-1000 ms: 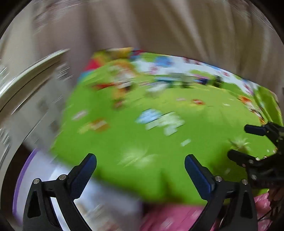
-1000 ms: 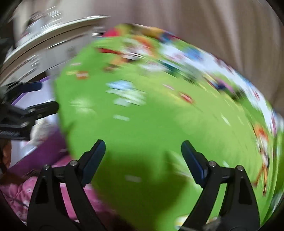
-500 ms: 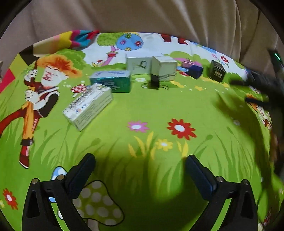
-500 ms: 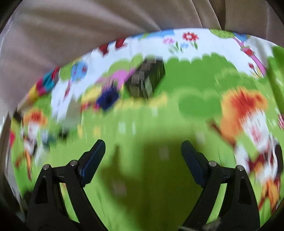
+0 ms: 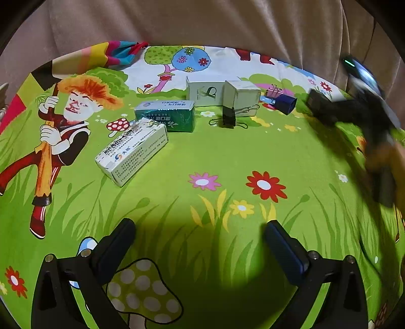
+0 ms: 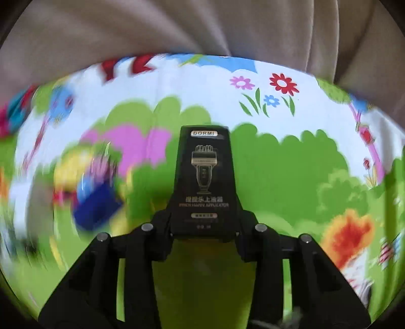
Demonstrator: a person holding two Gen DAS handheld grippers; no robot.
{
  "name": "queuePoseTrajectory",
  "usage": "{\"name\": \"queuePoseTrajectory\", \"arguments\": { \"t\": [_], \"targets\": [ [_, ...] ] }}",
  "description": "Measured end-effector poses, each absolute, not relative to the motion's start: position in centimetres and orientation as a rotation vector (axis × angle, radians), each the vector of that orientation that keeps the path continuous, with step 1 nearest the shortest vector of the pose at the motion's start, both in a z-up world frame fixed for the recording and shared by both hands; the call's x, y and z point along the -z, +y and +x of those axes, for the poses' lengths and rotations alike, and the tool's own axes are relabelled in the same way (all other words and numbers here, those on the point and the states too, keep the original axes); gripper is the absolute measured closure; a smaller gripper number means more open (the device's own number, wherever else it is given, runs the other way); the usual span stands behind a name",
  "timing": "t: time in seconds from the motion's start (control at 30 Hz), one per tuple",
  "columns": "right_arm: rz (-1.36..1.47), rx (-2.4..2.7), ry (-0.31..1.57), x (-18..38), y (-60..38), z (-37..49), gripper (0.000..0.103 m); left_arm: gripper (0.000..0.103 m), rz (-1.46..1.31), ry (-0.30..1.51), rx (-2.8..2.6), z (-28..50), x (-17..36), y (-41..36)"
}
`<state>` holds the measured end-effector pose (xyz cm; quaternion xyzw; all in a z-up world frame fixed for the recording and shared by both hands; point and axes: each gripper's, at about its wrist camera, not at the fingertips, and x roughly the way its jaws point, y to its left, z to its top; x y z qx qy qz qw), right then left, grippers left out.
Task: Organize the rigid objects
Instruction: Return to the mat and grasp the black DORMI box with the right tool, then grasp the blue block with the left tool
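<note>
Lying left to right on the cartoon-print cloth (image 5: 207, 157): a white carton (image 5: 131, 154) touching a green carton (image 5: 165, 116), two white boxes (image 5: 205, 93) (image 5: 241, 97) standing side by side, a black binder clip (image 5: 228, 118) sitting in front of them, then a blue clip (image 5: 285, 103). The left gripper (image 5: 200, 249) is hovering low over bare cloth, fingers spread wide and holding nothing. The right gripper (image 6: 204, 227) is reaching in at the right end of the row, fingers clamping a black box (image 6: 204, 177) by its near end.

Place: a home
Clue 1: a bright cartoon cloth (image 5: 177, 177) with flowers and mushrooms
Clue 2: a soft brown curtain (image 5: 202, 22) behind
</note>
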<state>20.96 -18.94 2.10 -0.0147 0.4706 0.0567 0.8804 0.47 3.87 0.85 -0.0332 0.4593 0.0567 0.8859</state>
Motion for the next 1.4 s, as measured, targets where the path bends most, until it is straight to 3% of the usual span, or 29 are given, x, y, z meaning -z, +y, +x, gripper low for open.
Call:
{"name": "queuePoseTrajectory", "arguments": {
  "t": [0.17,0.3,0.5,0.77,0.8,0.87,1.17,1.3,1.33,1.4],
  "targets": [
    [-0.123,-0.263,0.961,-2.6,-23.9,11.8,0.06,0.0,-0.068,0.966,-0.127,0.8,-0.9,3.4],
    [-0.11,-0.271,0.916,-2.2,-27.0,6.6,0.06,0.0,0.004,1.0,0.009,4.4,-0.8,-1.2],
    [-0.09,-0.245,0.919,-2.0,-27.1,7.4,0.055,0.0,0.054,1.006,0.098,14.4,-0.5,-7.5],
    [-0.068,-0.253,0.921,-1.9,-27.4,7.8,0.054,0.001,0.086,0.993,0.157,23.0,-0.2,-8.0],
    [-0.064,-0.255,0.922,-1.9,-27.4,7.7,0.054,0.007,0.088,0.989,0.167,23.0,-0.3,-8.0],
    [-0.059,-0.258,0.922,-2.0,-27.4,7.7,0.053,0.074,0.112,0.942,0.229,21.5,-1.1,-8.7],
    [-0.05,-0.272,0.921,-2.0,-27.5,7.7,0.05,0.074,0.105,0.94,0.31,4.6,-1.7,-8.5],
    [-0.063,-0.27,0.921,-2.0,-27.3,7.6,0.049,0.073,0.098,0.903,0.233,0.6,-1.7,-7.2],
    [-0.063,-0.27,0.921,-2.0,-27.3,7.6,0.049,0.069,0.095,0.895,0.238,0.4,-1.6,-7.3],
    [-0.064,-0.27,0.921,-2.0,-27.3,7.6,0.049,0.043,0.116,0.9,0.251,1.0,-1.5,-7.8]
  ]
}}
